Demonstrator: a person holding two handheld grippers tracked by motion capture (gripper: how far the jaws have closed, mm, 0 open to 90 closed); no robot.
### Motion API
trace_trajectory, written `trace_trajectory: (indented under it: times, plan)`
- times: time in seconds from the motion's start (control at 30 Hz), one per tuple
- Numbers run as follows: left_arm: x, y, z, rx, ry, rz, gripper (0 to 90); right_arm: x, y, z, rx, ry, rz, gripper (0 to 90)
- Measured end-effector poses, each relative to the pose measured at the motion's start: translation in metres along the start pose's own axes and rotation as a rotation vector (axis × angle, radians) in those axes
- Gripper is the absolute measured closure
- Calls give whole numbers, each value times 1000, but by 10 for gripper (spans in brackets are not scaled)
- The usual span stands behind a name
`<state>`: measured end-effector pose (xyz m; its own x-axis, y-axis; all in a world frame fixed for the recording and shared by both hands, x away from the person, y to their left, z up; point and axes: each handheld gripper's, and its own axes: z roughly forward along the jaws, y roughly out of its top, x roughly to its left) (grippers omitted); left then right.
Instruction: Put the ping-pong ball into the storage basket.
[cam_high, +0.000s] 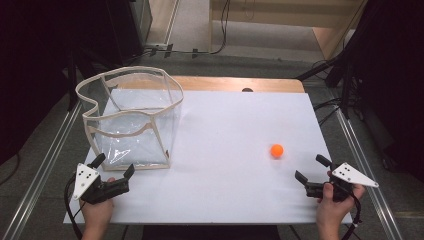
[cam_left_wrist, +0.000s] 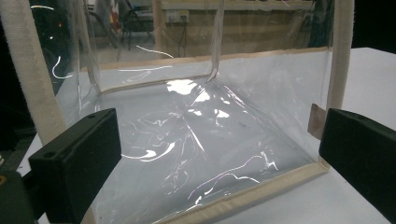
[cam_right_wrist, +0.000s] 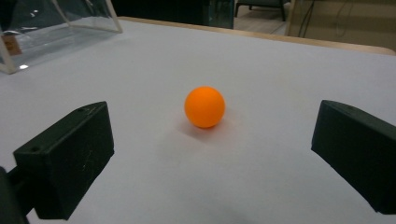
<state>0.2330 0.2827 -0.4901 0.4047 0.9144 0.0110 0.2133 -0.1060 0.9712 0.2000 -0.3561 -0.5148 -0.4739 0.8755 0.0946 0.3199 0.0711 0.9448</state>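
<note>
Landmark: clear plastic bag, cream fabric trim, standing upright and open-topped on the white counter, rim wavy and partly sagging on its far-left side. Bag sits at the counter's left part, its bottom trim flat on the surface.

Orange ball lies on the bare counter, well apart from the bag, off to the bag's right and slightly nearer the person. Nothing touches it. In the right gripper view the ball sits on the counter ahead of the jaws, centred between them, not yet within them; a corner of the bag shows far off at upper left.

Left hand-held gripper: just in front of the bag's near wall, at its near-left bottom corner, jaws spread wide, holding nothing. In the left gripper view the bag fills the space ahead; the jaws stand apart on either side of the near wall's width, whether a jaw tip touches the plastic I cannot tell.

Right hand-held gripper: far right of the bag, just beyond the ball on the person's side, jaws wide open and empty, pointed toward the ball.

Both held in a person's hands at the near counter edge.
</note>
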Motion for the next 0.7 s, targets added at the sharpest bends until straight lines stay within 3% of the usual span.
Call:
trace_trajectory:
  times: [0.27,0.3,0.33,0.37,0.4,0.47,0.5,0.57,0.7]
  plan:
    - [-1,-1,0,-3,-4,4,0,0,10,2,-7,17,-13,0]
    - [-1,-1,0,-3,-4,4,0,-1,11,3,8,16,-11,49]
    - [-1,-1,0,-3,-5,3,0,0,13,4,35,-14,-11,111]
    - [-2,-1,0,-2,-6,4,0,1,15,5,47,-38,-33,118]
    - [-2,-1,0,1,-7,7,0,2,17,5,57,-33,-43,118]
    - [-3,-1,1,9,-13,19,0,4,21,6,82,23,-60,118]
    - [-3,-1,1,9,-13,19,0,4,21,6,82,23,-60,118]
    - [-4,-2,2,13,-14,18,0,5,27,8,113,73,-45,117]
    - [-4,-2,2,17,-15,21,0,5,34,10,136,105,-60,118]
